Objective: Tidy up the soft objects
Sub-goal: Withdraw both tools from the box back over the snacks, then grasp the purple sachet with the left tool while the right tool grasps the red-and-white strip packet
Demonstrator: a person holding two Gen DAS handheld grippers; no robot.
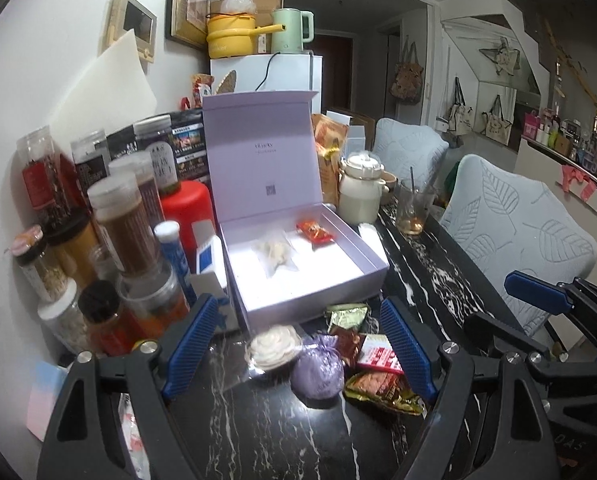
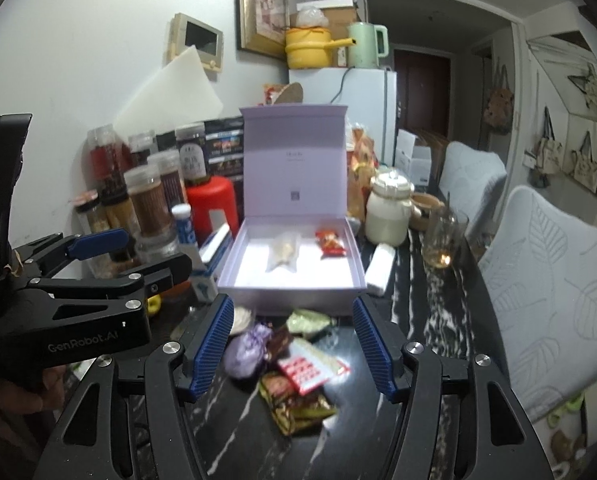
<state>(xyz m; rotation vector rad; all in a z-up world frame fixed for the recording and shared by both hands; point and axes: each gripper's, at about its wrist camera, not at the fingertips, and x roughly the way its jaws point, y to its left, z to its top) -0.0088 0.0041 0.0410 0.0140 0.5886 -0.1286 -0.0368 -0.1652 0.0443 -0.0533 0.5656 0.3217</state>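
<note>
Sachets and snack packets lie heaped on the dark table just before the open box [image 1: 350, 276], which already holds two packets. My left gripper [image 1: 298, 344] hangs spread and empty over the white rosette [image 1: 273, 347] and purple sachet [image 1: 317, 372]. My right gripper [image 2: 292, 348], also spread and empty, frames the red-white packet [image 2: 310, 370], whose long axis runs slantwise between the jaws. Each hand looks nearest its own target.

1. The table [image 1: 438, 264] top is glossy black stone with white veins.
2. The open box [image 1: 298, 240] looks like smooth matt card.
3. The purple pouch [image 1: 318, 372] is soft cloth.
4. The snack wrappers [image 2: 298, 400] are shiny foil.
5. The gripper pads [image 2: 212, 344] are ribbed blue rubber.
</note>
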